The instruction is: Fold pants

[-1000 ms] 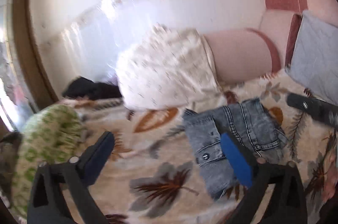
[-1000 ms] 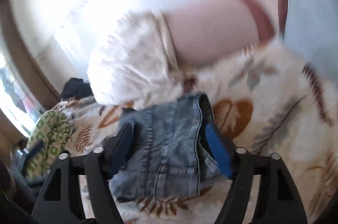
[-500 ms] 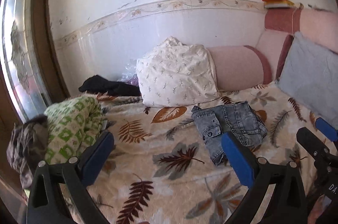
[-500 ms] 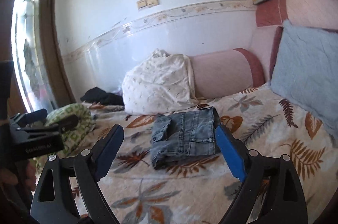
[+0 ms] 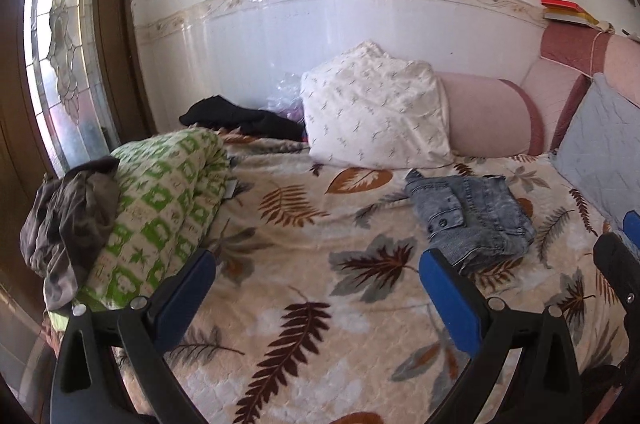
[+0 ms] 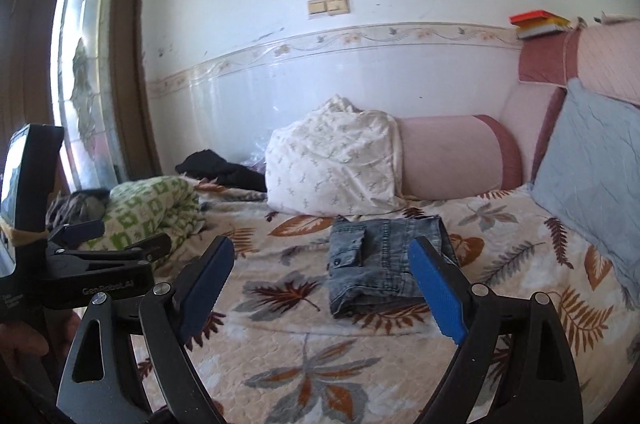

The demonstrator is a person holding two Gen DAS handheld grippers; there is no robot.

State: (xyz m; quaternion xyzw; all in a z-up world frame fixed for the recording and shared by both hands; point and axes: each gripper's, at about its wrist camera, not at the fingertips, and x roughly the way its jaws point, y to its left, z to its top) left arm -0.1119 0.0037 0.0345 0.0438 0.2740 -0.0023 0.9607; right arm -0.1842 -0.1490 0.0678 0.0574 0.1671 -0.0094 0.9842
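The folded grey-blue denim pants [image 5: 470,220] lie on the leaf-print bedspread [image 5: 304,288], in front of the white pillow; they also show in the right wrist view [image 6: 380,260]. My left gripper [image 5: 316,288] is open and empty, well back from the pants and to their left. My right gripper [image 6: 320,272] is open and empty, pulled back in front of the pants. The left gripper's body shows at the left of the right wrist view [image 6: 80,268]. The right gripper's fingers [image 5: 616,264] show at the right edge of the left wrist view.
A white patterned pillow [image 5: 376,115] and a pink bolster [image 5: 488,119] stand against the wall. A green-and-white rolled blanket [image 5: 160,207] with dark clothes [image 5: 68,216] lies at left. Black clothing [image 5: 240,117] lies at the back. A grey-blue cushion [image 6: 592,175] leans at right.
Both grippers have pulled back and away from the folded pants, which stay on the bed. The view widened from close over the pants to the whole bed.
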